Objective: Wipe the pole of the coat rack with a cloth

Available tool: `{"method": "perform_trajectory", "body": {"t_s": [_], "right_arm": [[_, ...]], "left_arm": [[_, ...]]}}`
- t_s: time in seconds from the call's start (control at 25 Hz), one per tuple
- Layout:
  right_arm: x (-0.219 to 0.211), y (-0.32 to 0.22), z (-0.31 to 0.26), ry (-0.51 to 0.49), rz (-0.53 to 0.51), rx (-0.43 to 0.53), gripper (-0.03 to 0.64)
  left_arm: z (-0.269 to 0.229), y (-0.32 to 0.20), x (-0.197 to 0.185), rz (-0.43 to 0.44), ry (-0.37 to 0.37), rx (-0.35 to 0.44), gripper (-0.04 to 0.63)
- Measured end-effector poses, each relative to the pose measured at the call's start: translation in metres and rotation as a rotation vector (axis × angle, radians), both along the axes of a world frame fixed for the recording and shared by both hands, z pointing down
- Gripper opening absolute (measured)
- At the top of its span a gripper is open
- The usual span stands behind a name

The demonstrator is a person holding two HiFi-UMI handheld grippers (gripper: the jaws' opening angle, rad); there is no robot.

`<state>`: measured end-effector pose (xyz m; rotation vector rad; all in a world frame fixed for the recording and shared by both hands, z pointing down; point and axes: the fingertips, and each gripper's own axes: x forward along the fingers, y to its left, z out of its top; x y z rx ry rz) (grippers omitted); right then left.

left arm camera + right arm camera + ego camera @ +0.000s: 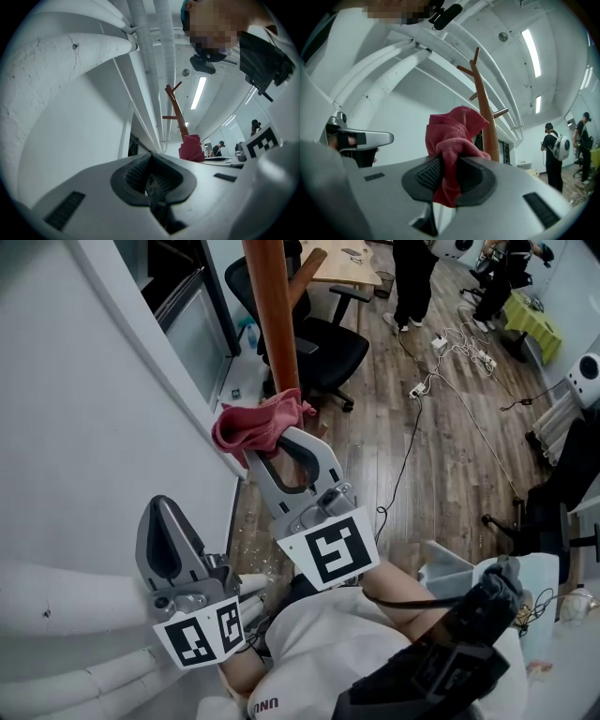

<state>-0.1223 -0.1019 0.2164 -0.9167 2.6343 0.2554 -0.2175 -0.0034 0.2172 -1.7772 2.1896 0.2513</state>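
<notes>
The brown wooden pole of the coat rack rises through the head view; its branched top shows in the right gripper view. A red cloth is bunched against the pole's left side, with my right gripper shut on it. In the right gripper view the cloth fills the jaws, right beside the pole. My left gripper hangs lower left by the white wall, shut and empty. In the left gripper view the jaws meet, with the cloth and pole far ahead.
A white wall and pipes stand close on the left. A black office chair sits behind the pole. Cables and power strips lie across the wooden floor. People stand at the back by a desk.
</notes>
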Motion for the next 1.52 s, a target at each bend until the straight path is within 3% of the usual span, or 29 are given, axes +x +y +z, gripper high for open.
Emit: {"method": "perform_trajectory", "body": {"t_s": [0.6,1.0,1.52], "right_arm": [[0.027,0.015,-0.044,-0.104,-0.035,0.002,0.074],[0.075,0.001,-0.083,-0.142,0.077,0.128,0.074],[0.101,-0.056,-0.1,-0.111,0.214,0.172,0.074]], "left_arm": [[-0.006,-0.008,0.009,0.017,-0.03,0.004,0.015],[-0.012,-0.011,0.015,0.032,-0.043,0.02,0.015],[-0.01,-0.02,0.013,0.034,-0.036,0.018,0.015]]}}
